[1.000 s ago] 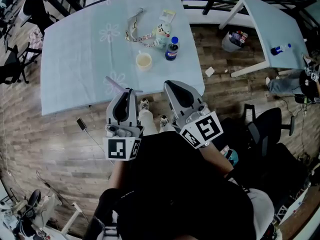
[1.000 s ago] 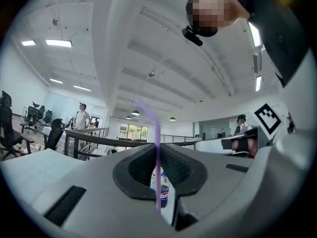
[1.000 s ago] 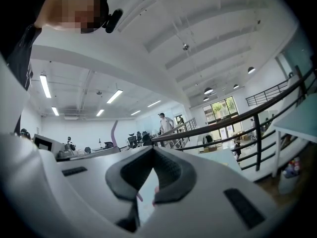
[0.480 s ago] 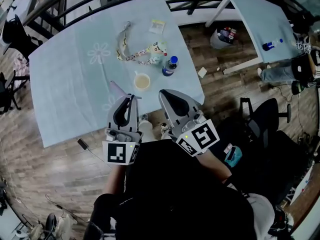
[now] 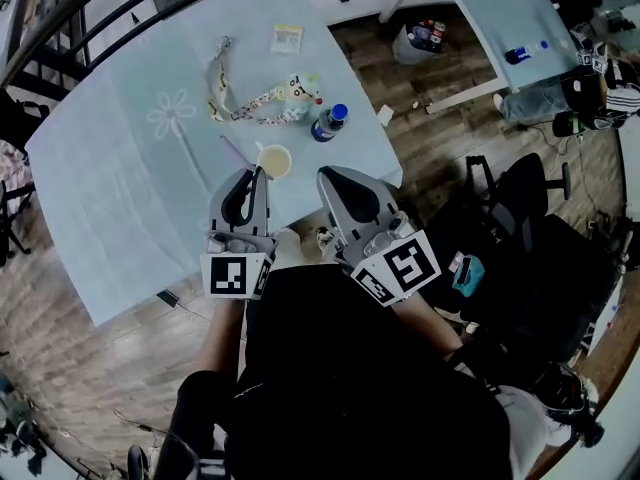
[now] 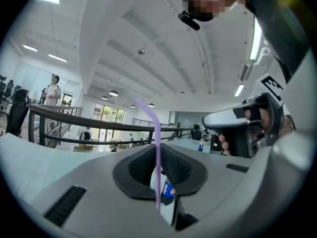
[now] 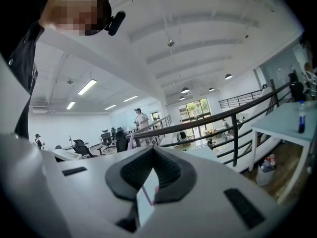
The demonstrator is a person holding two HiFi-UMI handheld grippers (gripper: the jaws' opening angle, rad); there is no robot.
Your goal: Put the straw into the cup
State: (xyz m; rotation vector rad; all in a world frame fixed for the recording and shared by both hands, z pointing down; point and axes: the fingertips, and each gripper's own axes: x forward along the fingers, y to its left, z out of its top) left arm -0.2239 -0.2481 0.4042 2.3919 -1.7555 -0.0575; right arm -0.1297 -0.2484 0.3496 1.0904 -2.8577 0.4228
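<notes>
the left gripper (image 5: 251, 174) is pinched shut on the thin lilac straw (image 5: 232, 151), a smooth plastic tube whose bent end leans off toward 11 o'clock; the right gripper (image 5: 329, 177) is pressed together on nothing. over the last second both have closed in on the table (image 5: 110, 198), so the small round cup (image 5: 274, 160), open-topped and cream inside, now sits just beside the left jaws at 1 o'clock. the straw is not yet in it. beyond lie a blue-capped cola bottle (image 5: 328, 123), a limp patterned lanyard (image 5: 240, 103) and flower-printed pale blue cloth.
</notes>
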